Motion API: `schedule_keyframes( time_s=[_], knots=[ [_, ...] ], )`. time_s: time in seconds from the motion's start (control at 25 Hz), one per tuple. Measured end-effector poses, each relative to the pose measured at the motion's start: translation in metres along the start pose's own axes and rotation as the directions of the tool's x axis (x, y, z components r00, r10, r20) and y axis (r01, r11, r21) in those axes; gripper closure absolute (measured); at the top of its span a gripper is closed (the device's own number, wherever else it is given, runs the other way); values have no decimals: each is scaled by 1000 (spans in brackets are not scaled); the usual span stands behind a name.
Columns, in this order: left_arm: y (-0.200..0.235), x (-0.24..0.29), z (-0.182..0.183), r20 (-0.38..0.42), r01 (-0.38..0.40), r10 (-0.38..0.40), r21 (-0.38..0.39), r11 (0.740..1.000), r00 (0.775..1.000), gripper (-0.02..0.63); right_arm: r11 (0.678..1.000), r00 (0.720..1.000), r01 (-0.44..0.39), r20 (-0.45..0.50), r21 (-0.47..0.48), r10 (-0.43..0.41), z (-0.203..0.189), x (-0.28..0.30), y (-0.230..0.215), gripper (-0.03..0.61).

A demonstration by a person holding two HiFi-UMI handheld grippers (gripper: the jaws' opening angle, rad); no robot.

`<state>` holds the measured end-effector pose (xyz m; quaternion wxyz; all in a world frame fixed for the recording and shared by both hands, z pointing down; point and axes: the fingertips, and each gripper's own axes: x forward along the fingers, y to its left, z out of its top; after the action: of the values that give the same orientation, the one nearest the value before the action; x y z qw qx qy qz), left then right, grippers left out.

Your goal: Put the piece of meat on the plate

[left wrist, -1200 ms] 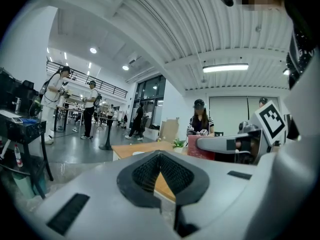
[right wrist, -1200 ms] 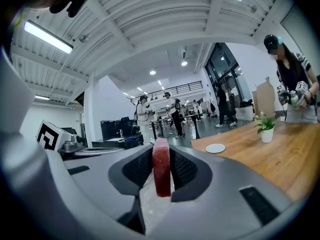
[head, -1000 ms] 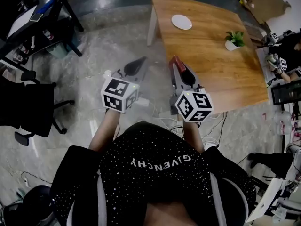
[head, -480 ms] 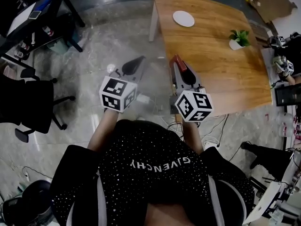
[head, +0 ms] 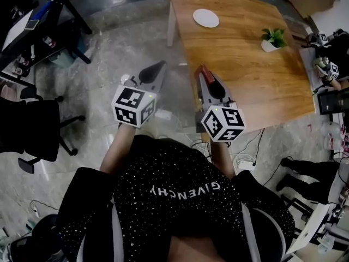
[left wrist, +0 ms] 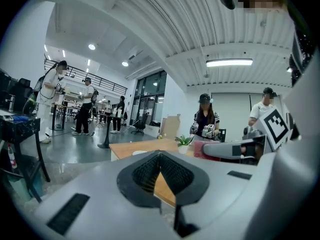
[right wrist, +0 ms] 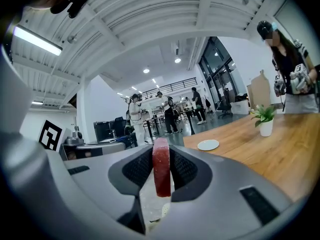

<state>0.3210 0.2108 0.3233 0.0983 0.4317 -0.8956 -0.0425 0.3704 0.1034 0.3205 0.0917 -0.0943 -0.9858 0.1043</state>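
Reaching forward side by side, nearly level, the right gripper (head: 203, 74) clamps the meat (right wrist: 161, 166) upright; the left gripper (head: 158, 66) is closed, empty. Ahead, a wooden table (head: 256, 75) on grey floor (head: 114, 53) bears the plate (head: 206, 18), far off.

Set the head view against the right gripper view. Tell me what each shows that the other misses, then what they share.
Only the head view: the left gripper and the person's dark spotted top.

Only the right gripper view: the piece of meat seen close, standing upright and pinched between the pads of the right gripper, plus people standing in the hall behind.

Both: the wooden table, the white plate lying empty on it, the potted plant, and the meat, which is only a red tip in the head view.
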Motion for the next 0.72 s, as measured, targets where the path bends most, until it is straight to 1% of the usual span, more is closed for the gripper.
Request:
schedule_keyframes(
  time_s=[0.28, 0.4, 0.72],
  knots=[
    [21, 42, 10, 4, 50, -50, -4, 999, 999, 606, 999, 999, 53, 7, -3, -53, 10, 31, -24, 480],
    [32, 67, 13, 3, 85, -85, -7, 996, 996, 606, 997, 997, 77, 11, -6, -77, 15, 51, -34, 480],
    [53, 150, 29, -28, 165, -165, 0, 986, 986, 606, 985, 986, 169, 9, 15, -169, 36, 103, -96, 480]
  ],
)
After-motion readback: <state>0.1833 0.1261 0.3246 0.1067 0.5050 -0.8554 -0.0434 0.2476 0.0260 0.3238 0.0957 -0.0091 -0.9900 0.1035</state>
